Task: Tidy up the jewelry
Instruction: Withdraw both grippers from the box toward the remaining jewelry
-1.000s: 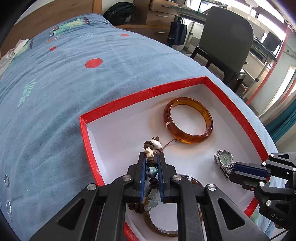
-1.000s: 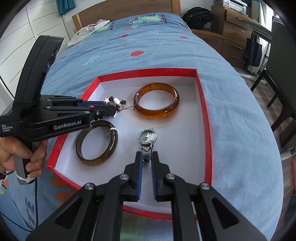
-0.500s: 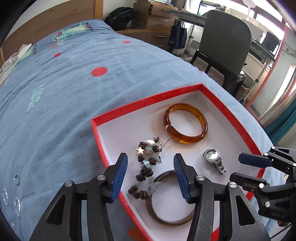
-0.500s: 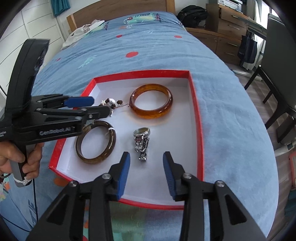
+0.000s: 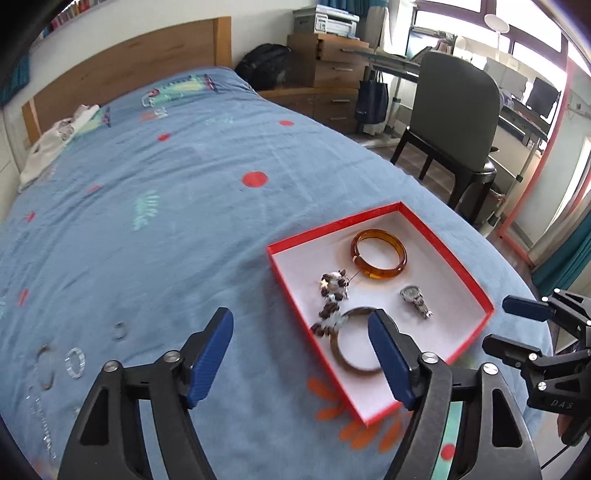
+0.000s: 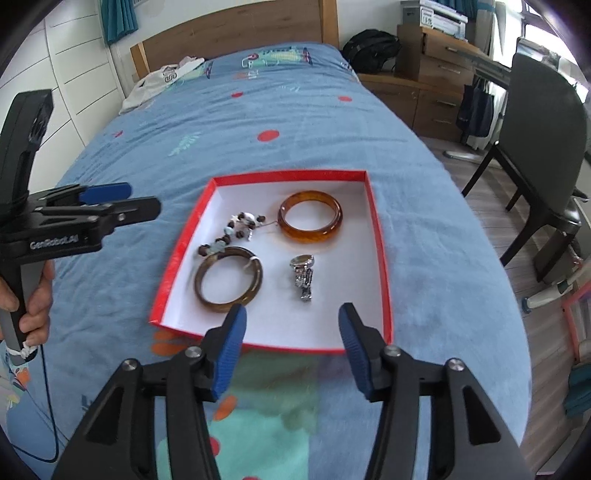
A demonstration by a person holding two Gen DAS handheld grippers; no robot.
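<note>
Jewelry is seen gathered in a red-rimmed box [image 6: 376, 236] on a blue bedspread [image 6: 236, 122]: amber bangle [image 6: 310, 220], brown bangle [image 6: 228, 278], beaded bracelet [image 6: 236, 230], watch [image 6: 303, 273]. Left tool [image 5: 301, 354] and right tool [image 6: 291, 347] are held above, jaws opening, empty.

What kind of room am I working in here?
Most likely a bedroom that doubles as a study. The red jewelry box sits on a bed with a blue patterned cover and a wooden headboard; a desk chair stands beside it.
</note>
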